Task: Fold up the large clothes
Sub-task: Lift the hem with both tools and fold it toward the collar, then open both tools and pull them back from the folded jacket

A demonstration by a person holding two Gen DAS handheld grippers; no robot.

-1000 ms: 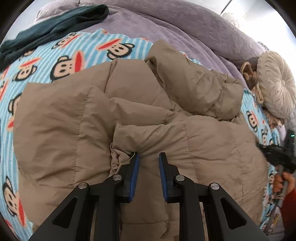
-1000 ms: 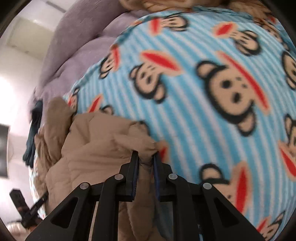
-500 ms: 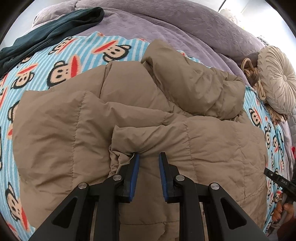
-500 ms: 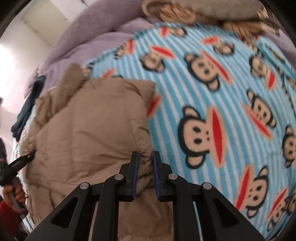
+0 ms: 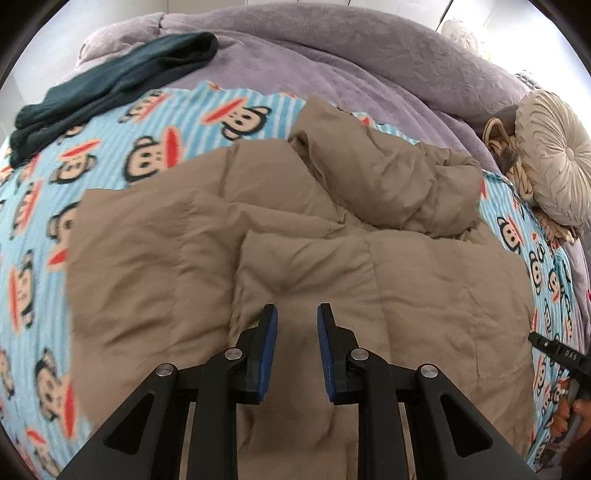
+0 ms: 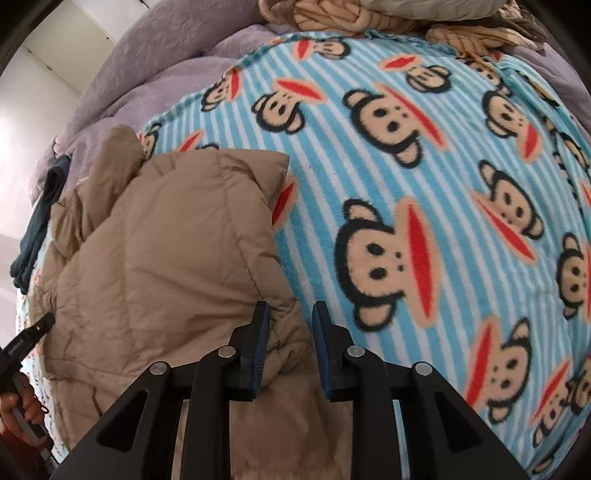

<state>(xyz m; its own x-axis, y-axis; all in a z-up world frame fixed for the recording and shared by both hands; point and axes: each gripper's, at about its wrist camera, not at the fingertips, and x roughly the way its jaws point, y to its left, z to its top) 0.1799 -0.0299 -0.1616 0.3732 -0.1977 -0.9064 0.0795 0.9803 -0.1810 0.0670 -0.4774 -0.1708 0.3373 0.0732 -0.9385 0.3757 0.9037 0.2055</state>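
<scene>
At the far left we see a dark teal garment (image 5: 110, 88) bunched where the monkey-print fleece blanket (image 5: 207, 114) meets the purple quilt (image 5: 369, 62). The blanket, striped in pale blue and white, spreads over the bed and carries the tan puffer jacket (image 5: 184, 251), which lies folded in a broad quilted heap across the near middle, a sleeve (image 5: 376, 166) flopped over its far side.

Our left gripper (image 5: 295, 325) hangs just above the jacket's near portion with its blue-padded jaws parted and only air between them; the fabric lies loose below. Whether the fingertips (image 5: 267, 325) brush the cloth we cannot tell.

Further right, a round pleated cushion (image 5: 554, 162) rests at the blanket's far right edge beside a knotted rope-like piece (image 5: 502, 147). The tip of the other tool pokes in at the near right border.

From the right wrist, the jacket (image 6: 166, 258) fills the left half and bare blanket (image 6: 424, 184) the right. Our right gripper (image 6: 288, 328) sits at the jacket's right-hand edge, jaws released and apart, a rumpled fold of the hem lying between and beneath them without being pinched. Striped bedding (image 6: 332, 14) is piled at the far side.
</scene>
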